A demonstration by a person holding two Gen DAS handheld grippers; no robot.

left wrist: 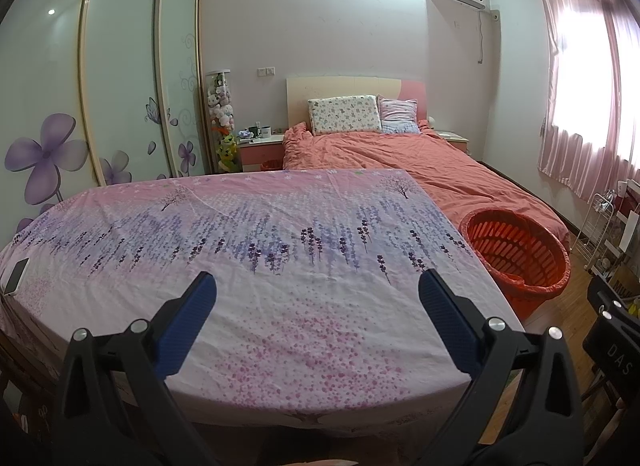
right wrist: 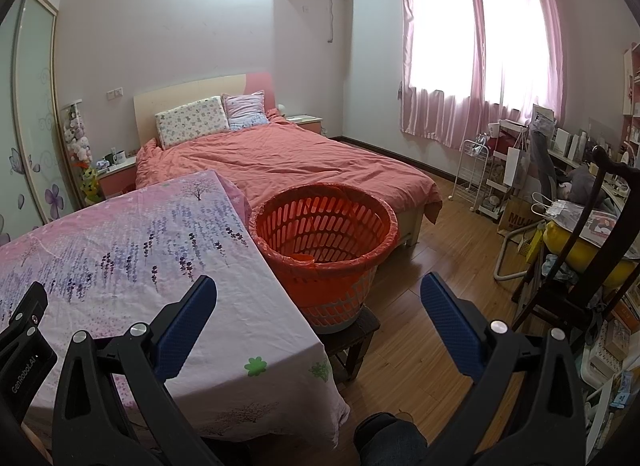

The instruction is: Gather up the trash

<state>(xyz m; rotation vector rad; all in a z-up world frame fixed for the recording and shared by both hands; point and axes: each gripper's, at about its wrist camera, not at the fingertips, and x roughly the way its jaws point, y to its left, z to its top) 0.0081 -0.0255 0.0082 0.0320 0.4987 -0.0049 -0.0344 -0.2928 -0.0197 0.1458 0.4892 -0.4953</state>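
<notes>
Blue pads faced each other across a wide gap in the left wrist view, so we judged the left hand-held gripper (left wrist: pixel 318 286) released, with nothing between its fingers. It hung over the near part of the table (left wrist: pixel 360 350), which was covered by a pink and lavender flowered cloth. At the far left edge of the frame a phone (left wrist: pixel 16 277) lay flat on that cloth. At the right of the frame, just beside the table's edge, stood the orange basket (left wrist: pixel 516 254), lined with a thin orange bag; we could not tell whether any trash lay inside. Behind the table, in the upper middle of the frame, a bed (left wrist: pixel 420 161) with a salmon cover carried two pillows.

In the right wrist view, we saw the right hand-held gripper (right wrist: pixel 319 286) likewise spread wide and holding nothing. It hovered at the table's (right wrist: pixel 240 354) lower right corner, with the orange basket (right wrist: pixel 324 238) in the middle of the frame, resting on a dark stool (right wrist: pixel 356 340) and touching the cloth's edge. Something orange lay at the basket's bottom, too unclear to name. At the lower left edge, part of the left hand-held gripper (right wrist: pixel 24 338) showed. Wood floor (right wrist: pixel 432 250) filled the right centre, with a cluttered desk (right wrist: pixel 580 173) at the far right.
</notes>
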